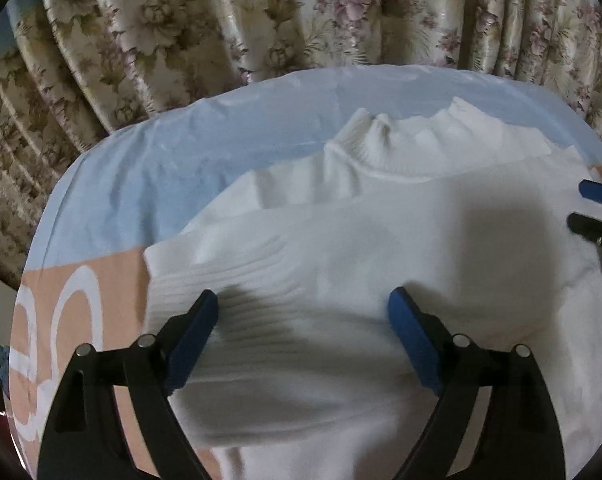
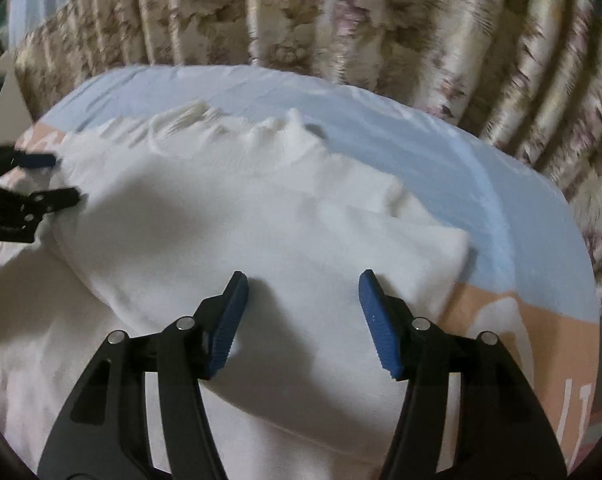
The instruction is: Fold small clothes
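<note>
Two grippers, left gripper (image 1: 303, 304) and right gripper (image 2: 299, 290), hover wide open and empty over the half-folded white sweater (image 1: 341, 240), likely needing an edge pinched next.

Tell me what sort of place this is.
Probably a bedroom at home: a white ribbed sweater lies on what looks like a bed sheet, blue and peach, with floral curtains right behind.

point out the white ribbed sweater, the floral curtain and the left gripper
white ribbed knit sweater (image 1: 341, 240): left wrist view, on the flat body panel.
beige floral curtain (image 1: 221, 12): left wrist view, on a hanging fold.
left gripper (image 1: 303, 304): left wrist view, midway between its open blue jaws.
</note>
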The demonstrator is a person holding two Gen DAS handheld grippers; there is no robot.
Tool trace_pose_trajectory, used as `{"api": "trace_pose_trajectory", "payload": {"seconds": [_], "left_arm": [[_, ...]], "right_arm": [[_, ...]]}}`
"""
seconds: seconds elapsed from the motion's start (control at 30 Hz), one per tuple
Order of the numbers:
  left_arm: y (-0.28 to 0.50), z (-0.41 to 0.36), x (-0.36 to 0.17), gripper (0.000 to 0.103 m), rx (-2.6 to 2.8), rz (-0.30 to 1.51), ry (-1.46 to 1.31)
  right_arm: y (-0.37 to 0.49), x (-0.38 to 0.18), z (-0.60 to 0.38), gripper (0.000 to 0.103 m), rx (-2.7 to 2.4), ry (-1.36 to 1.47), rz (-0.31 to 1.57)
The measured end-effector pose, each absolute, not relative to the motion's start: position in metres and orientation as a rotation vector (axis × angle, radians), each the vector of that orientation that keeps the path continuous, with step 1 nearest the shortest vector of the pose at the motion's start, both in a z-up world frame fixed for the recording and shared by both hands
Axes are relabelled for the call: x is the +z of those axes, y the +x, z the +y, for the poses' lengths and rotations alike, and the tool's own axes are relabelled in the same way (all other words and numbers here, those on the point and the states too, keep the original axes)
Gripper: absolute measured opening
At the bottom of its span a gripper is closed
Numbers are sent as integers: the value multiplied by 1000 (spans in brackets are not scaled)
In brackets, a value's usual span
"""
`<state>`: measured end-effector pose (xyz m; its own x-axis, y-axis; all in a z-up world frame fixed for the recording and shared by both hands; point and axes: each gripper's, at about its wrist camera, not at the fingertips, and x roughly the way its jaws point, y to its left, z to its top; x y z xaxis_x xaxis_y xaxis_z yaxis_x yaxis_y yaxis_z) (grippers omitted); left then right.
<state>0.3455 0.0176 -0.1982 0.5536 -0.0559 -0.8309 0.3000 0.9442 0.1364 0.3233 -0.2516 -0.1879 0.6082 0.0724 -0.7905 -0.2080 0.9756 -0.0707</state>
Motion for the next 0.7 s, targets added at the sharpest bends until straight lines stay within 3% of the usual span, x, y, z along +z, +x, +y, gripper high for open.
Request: {"api": "trace_pose_trajectory", "payload": {"seconds": [0.13,0.33,0.47,0.53,0.6,0.7], "left_arm": [[338,24,-196,88,-196,975,265],[330,23,-188,88,-161,984,273],[324,20,-180,93,-150,986,267],[319,17,-174,95,-147,977,277],[314,17,-169,96,-135,969,288],[310,21,-161,98,-124,973,269]], "right_arm": [[322,-188,-285,64,75,-106,909],[309,-178,-299,65,50,-62,895],[301,-160,-293,66,60,-43,861],[297,-154,-288,85,62,-36,848],[291,-144,-281,97,57,-41,826],[283,-135,-275,100,51,-3,812]]}}
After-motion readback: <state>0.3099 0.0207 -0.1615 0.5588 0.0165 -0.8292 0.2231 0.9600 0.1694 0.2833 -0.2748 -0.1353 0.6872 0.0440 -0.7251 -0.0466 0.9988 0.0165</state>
